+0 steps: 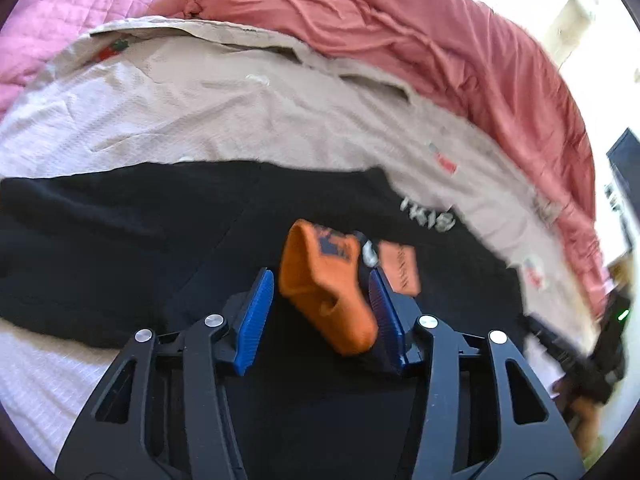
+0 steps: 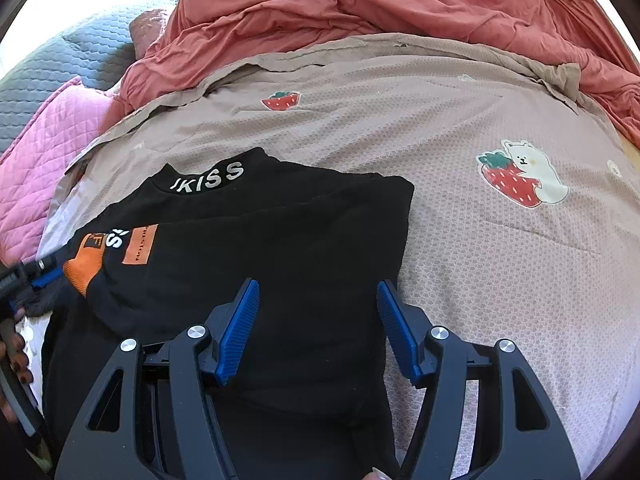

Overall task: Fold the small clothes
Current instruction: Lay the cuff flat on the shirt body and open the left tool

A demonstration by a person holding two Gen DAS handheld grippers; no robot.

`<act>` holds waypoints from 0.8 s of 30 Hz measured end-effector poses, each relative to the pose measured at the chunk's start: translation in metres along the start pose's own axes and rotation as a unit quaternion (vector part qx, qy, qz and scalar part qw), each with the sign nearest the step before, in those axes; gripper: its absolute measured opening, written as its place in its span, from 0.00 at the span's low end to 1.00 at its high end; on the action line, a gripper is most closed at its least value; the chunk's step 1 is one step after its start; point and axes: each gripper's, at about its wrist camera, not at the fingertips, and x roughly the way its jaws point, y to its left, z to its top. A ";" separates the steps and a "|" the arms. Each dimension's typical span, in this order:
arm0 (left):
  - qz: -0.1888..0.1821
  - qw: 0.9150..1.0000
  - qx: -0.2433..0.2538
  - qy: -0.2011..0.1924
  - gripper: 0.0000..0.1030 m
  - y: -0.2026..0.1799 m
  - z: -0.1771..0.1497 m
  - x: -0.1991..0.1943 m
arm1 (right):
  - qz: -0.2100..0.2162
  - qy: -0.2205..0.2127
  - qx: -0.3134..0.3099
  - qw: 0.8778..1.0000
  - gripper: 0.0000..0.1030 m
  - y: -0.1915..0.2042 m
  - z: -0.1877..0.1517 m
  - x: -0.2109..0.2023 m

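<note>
Two blue pads of the left gripper (image 1: 322, 286) frame the left wrist view, standing apart with the orange cuff (image 1: 320, 276) of a sleeve between them. The cuff lies close against the right pad and clear of the left one, so the jaws are not pressing on it from both sides. This sleeve belongs to a black top (image 1: 120, 240) spread across a beige strawberry-print bedsheet (image 1: 160, 100). Beyond the sheet lies a rumpled red duvet (image 1: 400, 32), and a pink quilt (image 1: 60, 12) fills the upper left corner. The picture is blurred toward its right side.

From the right wrist view, the right gripper (image 2: 318, 294) hovers with its jaws wide apart over the lower part of the black top (image 2: 280, 240), nothing caught between the pads. The top lies partly folded on the bedsheet (image 2: 440, 120), its collar lettering facing up, the orange cuff (image 2: 84, 268) at its left edge. At far left, the left gripper (image 2: 38, 276) sits just beside that cuff, a hand (image 2: 16, 356) below it.
</note>
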 end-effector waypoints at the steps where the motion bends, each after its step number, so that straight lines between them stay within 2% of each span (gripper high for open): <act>1: -0.014 1.000 -0.006 0.001 0.37 0.002 0.004 0.002 | -0.001 0.001 0.001 1.000 0.58 -0.001 0.000 0.001; 2: -0.023 1.000 -0.007 0.005 0.37 0.002 0.006 0.003 | -0.001 0.002 0.001 1.000 0.58 -0.001 0.000 0.001; 5: -0.082 0.996 0.002 0.037 0.37 -0.004 0.011 0.016 | -0.001 0.004 0.001 1.000 0.58 0.000 -0.001 0.003; 6: -0.082 0.995 0.003 0.049 0.39 -0.006 0.012 0.021 | -0.002 0.005 0.000 1.000 0.58 0.000 -0.001 0.003; 8: -0.044 0.997 0.001 0.069 0.44 -0.005 0.013 0.031 | -0.004 0.006 -0.002 1.000 0.58 0.000 -0.001 0.004; 10: -0.046 0.996 -0.012 0.073 0.52 -0.001 0.013 0.034 | -0.004 0.007 -0.003 1.000 0.58 0.000 -0.002 0.005; 14: -0.035 0.996 -0.030 0.071 0.56 0.009 0.013 0.033 | -0.004 0.011 -0.001 1.000 0.58 -0.001 -0.002 0.007; 17: -0.070 0.994 -0.047 0.076 0.56 0.012 0.011 0.030 | -0.005 0.011 -0.002 1.000 0.58 -0.001 -0.002 0.007; 21: -0.091 0.993 -0.014 0.077 0.56 0.001 0.010 0.026 | -0.007 0.011 -0.004 1.000 0.58 0.000 -0.003 0.008; 24: -0.101 0.990 0.008 0.095 0.67 -0.007 0.012 0.032 | -0.008 0.013 -0.007 1.000 0.58 0.000 -0.003 0.008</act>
